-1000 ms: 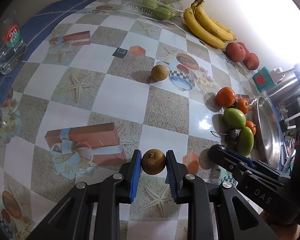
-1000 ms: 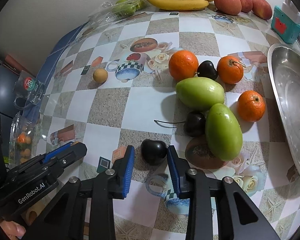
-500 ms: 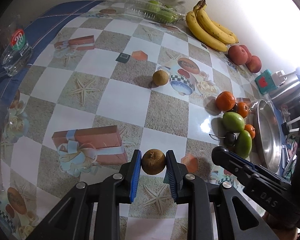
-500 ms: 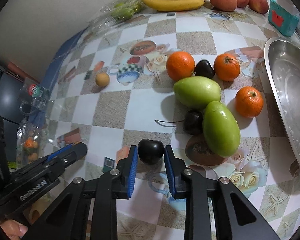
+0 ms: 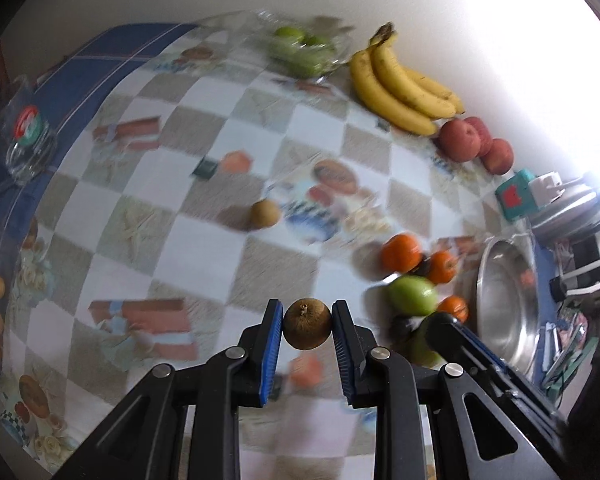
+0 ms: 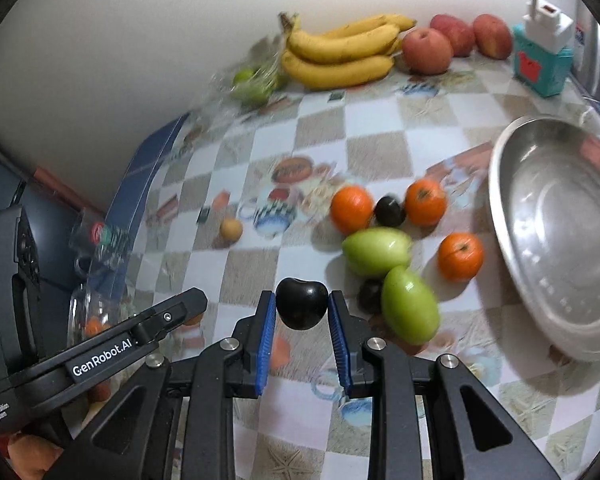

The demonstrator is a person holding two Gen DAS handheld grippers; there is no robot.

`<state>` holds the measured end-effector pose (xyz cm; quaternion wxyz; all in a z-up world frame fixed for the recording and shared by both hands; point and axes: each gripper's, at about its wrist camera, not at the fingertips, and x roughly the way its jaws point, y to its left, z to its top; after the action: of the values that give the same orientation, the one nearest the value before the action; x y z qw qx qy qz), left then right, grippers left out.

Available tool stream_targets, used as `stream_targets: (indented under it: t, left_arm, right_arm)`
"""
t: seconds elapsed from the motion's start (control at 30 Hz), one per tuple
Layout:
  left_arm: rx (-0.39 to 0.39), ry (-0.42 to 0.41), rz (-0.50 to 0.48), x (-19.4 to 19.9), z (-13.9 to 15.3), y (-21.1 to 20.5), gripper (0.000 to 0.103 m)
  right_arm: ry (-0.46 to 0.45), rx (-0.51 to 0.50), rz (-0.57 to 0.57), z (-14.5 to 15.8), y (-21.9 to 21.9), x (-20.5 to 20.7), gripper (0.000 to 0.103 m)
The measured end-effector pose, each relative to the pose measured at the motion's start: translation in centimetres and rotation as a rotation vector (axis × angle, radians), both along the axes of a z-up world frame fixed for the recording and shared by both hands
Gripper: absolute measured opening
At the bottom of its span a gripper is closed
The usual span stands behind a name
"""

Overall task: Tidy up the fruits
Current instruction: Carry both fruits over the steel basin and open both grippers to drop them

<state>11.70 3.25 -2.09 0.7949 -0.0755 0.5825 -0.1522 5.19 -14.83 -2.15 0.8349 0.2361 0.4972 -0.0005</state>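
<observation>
Fruits lie scattered over our checked, picture-printed tablecloth [image 6: 380,152], and we hold one in each gripper. Our left gripper [image 5: 307,330] has its blue-padded jaws closed tight on a small round brown fruit [image 5: 307,323], stem end up, clear of the cloth. Our right gripper [image 6: 302,310] has its jaws closed likewise on a glossy black heart-shaped cherry [image 6: 301,302], also held above the cloth.

Below and to the right of the cherry we see two oblong green fruits [image 6: 409,305] lying side by side, with another dark cherry [image 6: 370,295] tucked against them. Three round orange tangerines [image 6: 460,257] sit around them, and a further dark cherry [image 6: 389,211] lies between the two farther ones. A wide, shallow stainless-steel basin [image 6: 556,232] stands just right of this group.

A second small brown fruit [image 5: 264,213] sits alone near the middle of the cloth. Along the wall lie a bunch of yellow bananas [image 6: 340,54], three red apples [image 6: 427,51] beside it, and a clear plastic packet of green fruit [image 6: 252,80] on the bananas' other side.
</observation>
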Motion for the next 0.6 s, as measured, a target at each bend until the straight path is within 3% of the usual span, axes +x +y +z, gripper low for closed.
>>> stream_targets:
  t: [0.3, 0.6]
  left_arm:
    - [-0.004, -0.036, -0.012, 2.0, 2.4, -6.5, 0.027]
    - [-0.012, -0.043, -0.065, 2.7, 2.3, -12.4, 0.027]
  right_arm:
    - [-0.052, -0.021, -0.131, 1.5, -4.9, 0.7, 0.028]
    - [-0.045, -0.037, -0.257, 1.4, -10.7, 1.0, 0.028]
